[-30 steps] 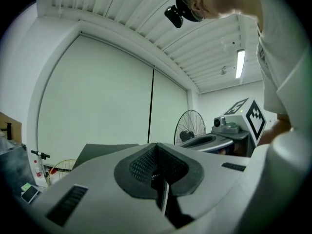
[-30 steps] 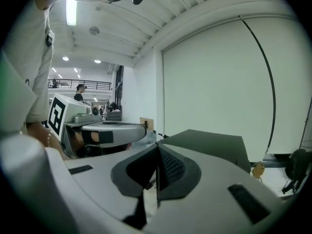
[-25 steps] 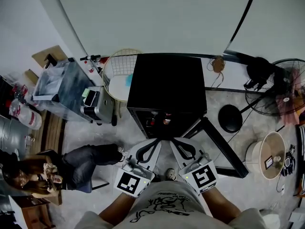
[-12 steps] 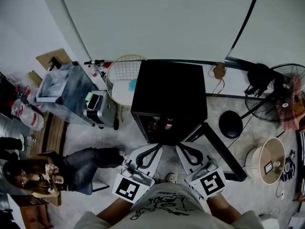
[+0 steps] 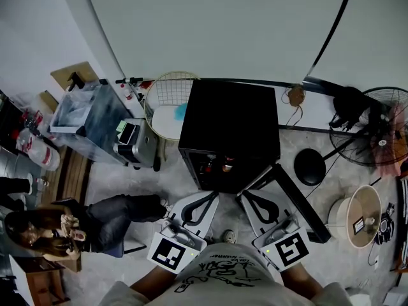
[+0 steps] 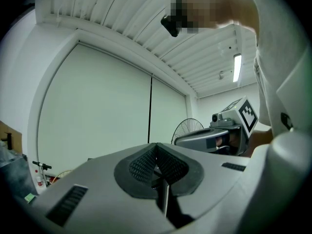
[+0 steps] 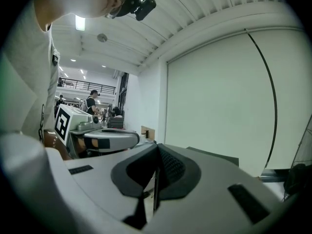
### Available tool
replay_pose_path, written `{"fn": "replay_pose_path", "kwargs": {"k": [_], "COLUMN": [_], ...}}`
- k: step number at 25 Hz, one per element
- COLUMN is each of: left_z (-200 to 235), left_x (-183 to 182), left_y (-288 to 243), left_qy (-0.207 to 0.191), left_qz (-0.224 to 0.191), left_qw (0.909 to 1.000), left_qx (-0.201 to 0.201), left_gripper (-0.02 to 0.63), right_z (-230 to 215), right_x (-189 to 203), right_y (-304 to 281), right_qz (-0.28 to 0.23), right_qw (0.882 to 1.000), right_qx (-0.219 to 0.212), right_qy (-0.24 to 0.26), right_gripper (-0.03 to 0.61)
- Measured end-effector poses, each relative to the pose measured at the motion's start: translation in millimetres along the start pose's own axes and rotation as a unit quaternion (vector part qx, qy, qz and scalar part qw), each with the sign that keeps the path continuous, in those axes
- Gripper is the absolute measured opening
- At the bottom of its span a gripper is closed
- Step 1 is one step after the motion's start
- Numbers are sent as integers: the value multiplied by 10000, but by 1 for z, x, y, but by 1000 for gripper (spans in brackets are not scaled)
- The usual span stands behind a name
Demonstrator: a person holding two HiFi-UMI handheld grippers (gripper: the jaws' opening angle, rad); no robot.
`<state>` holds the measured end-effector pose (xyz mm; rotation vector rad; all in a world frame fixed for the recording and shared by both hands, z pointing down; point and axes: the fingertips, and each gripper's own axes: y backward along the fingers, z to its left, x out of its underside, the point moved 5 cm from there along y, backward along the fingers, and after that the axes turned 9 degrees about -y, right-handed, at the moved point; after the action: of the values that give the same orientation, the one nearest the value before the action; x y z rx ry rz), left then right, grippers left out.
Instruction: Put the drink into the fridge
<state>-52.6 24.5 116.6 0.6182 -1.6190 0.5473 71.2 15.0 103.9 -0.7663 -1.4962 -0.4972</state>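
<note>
Before fridge (image 5: pixel 229 116): left gripper (image 5: pixel 209 199), right gripper (image 5: pixel 247 197)

You had no legible word or number. The marker cube (image 5: pixel 169 254) at the back of your left gripper (image 5: pixel 210 197) and of your right gripper (image 5: pixel 245 197) bore only black squares; the shirt (image 5: pixel 217 279) print behind them was unreadable.
</note>
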Motion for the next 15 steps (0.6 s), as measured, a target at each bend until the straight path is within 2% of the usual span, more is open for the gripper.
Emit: {"fn": "replay_pose_path", "kwargs": {"k": [6, 15], "left_z": [0, -1], "left_x": [1, 0], "left_y": [-2, -2], "left_qy": [-7, 36], "left_qz": [30, 43], "left_qw": [10000, 10000], "left_qx": [9, -24], "left_gripper": [20, 20], "right_z": [-4, -4], "right_x": [4, 0], "right_y": [-1, -1], "right_qz": [103, -19], "right_qw": [9999, 10000], "right_qx": [0, -31], "right_qy": [13, 13], "right_gripper": [6, 6]}}
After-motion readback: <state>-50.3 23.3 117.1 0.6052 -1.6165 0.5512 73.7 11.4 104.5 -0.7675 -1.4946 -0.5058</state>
